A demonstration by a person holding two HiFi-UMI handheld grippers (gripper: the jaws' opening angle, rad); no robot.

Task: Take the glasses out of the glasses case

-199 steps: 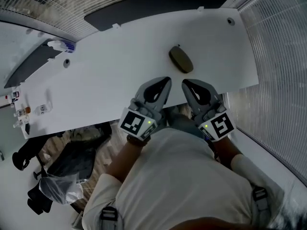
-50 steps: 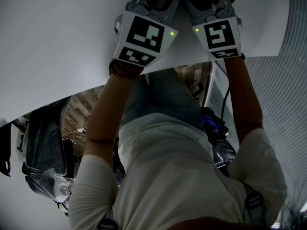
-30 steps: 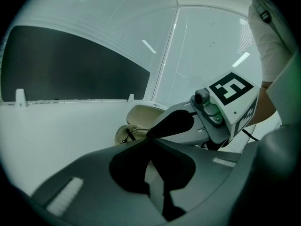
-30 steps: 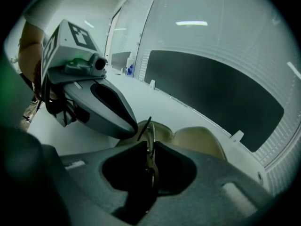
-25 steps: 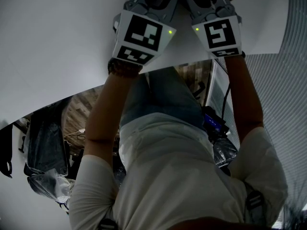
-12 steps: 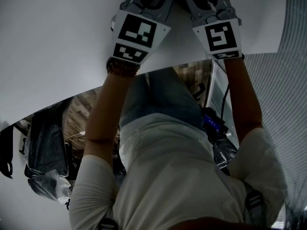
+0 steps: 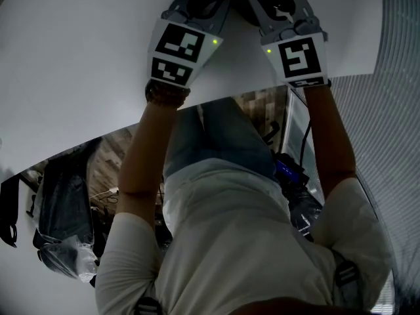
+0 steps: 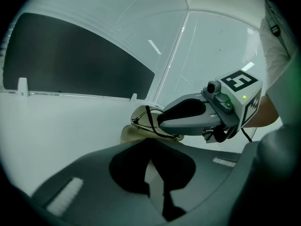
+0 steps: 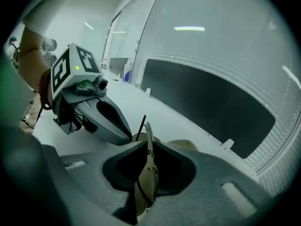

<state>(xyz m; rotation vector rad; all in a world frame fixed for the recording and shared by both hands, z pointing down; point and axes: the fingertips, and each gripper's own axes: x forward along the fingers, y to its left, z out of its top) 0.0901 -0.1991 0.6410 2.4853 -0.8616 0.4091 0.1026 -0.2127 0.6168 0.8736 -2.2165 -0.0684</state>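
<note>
A beige glasses case lies open on the white table. My left gripper is shut on the case's near edge. Just above the case my right gripper is shut on the glasses, which have tan lenses and thin black temples. In the right gripper view one lens stands on edge between my jaws, which have just been closing on it. Beyond it are the case and the left gripper. In the head view both grippers sit at the top edge and hide the case.
A long dark panel stands along the table's far edge and also shows as the panel. Slatted blinds close off the right side. The table's front edge runs just behind my wrists, with bags on the floor under it.
Eight seconds ago the case lay shut beyond both grippers; now both are at it. Over the last second the right gripper has lifted a little. The left has kept still.
</note>
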